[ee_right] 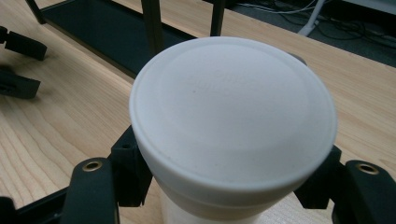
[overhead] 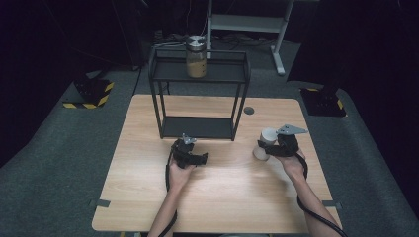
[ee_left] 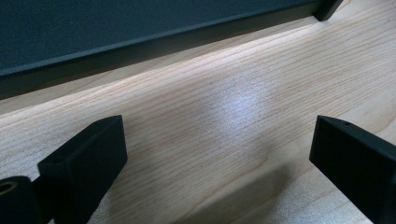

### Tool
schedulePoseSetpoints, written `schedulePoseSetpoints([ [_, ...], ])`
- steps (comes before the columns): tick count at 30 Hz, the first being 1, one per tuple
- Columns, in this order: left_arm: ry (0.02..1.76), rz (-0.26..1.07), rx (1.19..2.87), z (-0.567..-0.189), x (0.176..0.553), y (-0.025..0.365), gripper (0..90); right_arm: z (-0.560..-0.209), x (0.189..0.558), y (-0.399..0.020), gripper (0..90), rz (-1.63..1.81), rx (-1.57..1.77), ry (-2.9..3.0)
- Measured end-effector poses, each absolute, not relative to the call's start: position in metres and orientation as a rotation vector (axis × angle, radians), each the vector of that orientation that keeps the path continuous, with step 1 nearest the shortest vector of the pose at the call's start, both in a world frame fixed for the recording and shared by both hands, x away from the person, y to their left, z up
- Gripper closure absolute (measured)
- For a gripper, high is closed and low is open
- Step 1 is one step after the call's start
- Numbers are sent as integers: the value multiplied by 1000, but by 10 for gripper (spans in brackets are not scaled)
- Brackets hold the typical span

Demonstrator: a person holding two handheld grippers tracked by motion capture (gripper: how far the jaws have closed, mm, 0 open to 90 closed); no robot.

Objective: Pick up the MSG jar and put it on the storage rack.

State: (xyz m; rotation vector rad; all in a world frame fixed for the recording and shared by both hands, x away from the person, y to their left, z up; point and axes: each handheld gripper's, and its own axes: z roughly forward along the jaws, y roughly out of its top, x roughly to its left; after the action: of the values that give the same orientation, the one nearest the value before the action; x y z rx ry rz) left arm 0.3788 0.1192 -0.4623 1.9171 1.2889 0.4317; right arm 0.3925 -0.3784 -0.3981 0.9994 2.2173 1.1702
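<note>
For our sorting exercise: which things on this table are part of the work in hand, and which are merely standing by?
In the work:
- white container, clamped below its lid
- right tongs, shut on it

Standing by:
- left tongs, open over bare wooden table
- black metal shelf rack
- glass jar on the rack's top shelf

white container (ee_right: 233, 116) | clamped between black jaws below lid | wooden table (ee_right: 60, 116) | black rack (ee_right: 107, 32) behind
</note>
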Motion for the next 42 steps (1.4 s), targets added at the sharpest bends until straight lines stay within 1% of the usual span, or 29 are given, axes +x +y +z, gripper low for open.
schedulePoseSetpoints([
  [23, 1290, 429, 1914, -462, 379, 120, 41, -386, 395, -372, 348, 1194, 936, 2251],
  [42, 1289, 430, 1916, -462, 379, 120, 41, -361, 392, -366, 349, 1267, 820, 2288],
])
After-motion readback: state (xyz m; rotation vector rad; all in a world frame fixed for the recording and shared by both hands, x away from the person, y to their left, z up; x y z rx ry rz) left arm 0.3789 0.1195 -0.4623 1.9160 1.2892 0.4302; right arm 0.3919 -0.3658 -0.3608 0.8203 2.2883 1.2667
